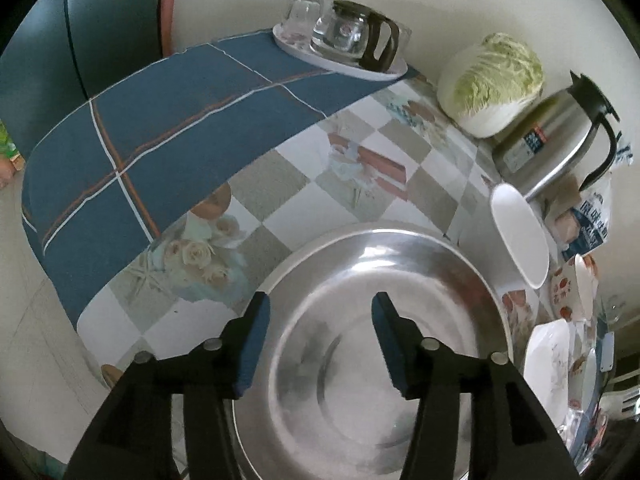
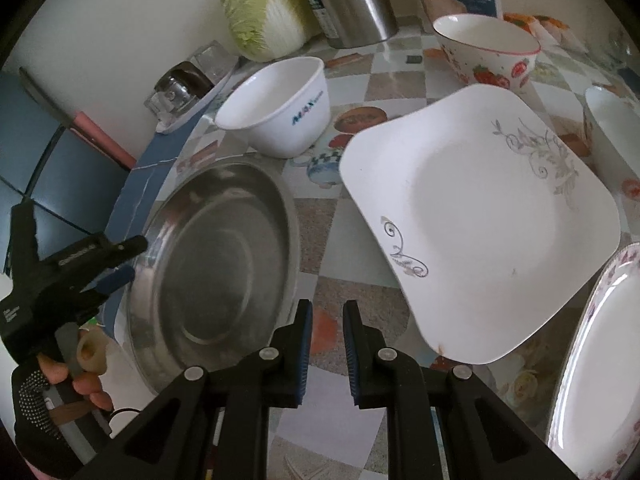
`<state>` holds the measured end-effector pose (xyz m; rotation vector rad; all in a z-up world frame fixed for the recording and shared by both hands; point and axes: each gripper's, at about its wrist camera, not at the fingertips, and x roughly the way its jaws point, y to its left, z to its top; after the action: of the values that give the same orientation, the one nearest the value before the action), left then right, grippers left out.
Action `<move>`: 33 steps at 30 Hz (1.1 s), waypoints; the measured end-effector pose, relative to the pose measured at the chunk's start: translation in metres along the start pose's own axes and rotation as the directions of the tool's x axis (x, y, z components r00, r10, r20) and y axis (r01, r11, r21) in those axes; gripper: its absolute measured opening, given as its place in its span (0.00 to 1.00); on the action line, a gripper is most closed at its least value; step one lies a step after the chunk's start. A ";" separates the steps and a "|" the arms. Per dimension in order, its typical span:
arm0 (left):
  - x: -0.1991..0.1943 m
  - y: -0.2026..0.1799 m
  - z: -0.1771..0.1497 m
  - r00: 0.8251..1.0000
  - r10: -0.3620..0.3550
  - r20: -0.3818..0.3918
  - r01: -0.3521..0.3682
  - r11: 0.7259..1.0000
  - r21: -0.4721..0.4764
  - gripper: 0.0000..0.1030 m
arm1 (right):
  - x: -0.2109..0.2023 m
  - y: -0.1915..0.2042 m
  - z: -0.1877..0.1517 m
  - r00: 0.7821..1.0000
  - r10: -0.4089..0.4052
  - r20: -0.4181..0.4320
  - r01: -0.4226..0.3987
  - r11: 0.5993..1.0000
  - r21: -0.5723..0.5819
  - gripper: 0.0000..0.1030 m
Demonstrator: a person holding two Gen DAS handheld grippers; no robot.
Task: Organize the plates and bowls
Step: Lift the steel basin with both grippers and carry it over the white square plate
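Left wrist view: left claw (image 1: 320,340) half open, empty, poised over steel basin (image 1: 380,360) on counter (image 1: 280,184). Right claw (image 2: 327,344) nearly closed, empty; basin at its 10 o'clock, square plate (image 2: 480,220) at 1 o'clock, white bowl (image 2: 276,108) at 11. Basin likely light, stiff, slick: pinch the rim. Plate and bowl fragile; grip edges.

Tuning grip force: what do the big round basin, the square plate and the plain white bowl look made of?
Basin: metal, likely stainless steel; brushed silver with blurry reflections. Square plate: glazed ceramic or porcelain by the look; glossy white with a printed grey scroll pattern. White bowl: glossy white with printed lettering; ceramic or melamine, can't tell.
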<state>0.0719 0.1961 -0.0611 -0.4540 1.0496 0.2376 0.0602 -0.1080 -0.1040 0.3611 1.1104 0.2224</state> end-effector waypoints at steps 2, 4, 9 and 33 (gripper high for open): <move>-0.003 0.004 0.002 0.999 0.022 0.027 -0.022 1.000 -0.017 0.61 | -0.001 -0.002 0.001 1.000 0.011 0.006 -0.012 1.000 0.018 0.19; -0.008 0.010 0.005 0.997 0.045 0.061 -0.043 0.998 -0.039 0.65 | -0.004 -0.002 0.001 0.999 0.032 0.022 -0.033 0.999 0.031 0.19; 0.001 0.028 0.007 0.998 0.064 0.023 -0.062 0.994 -0.087 0.68 | 0.000 0.000 0.003 0.997 0.071 0.035 -0.073 0.995 0.064 0.45; 0.039 0.020 0.003 0.995 0.075 -0.073 -0.075 0.997 -0.003 0.36 | 0.037 0.026 0.005 0.998 0.056 -0.024 -0.056 0.998 0.004 0.14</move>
<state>0.0851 0.2140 -0.0988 -0.4314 1.1387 0.2925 0.0813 -0.0720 -0.1229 0.3936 1.1252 0.2750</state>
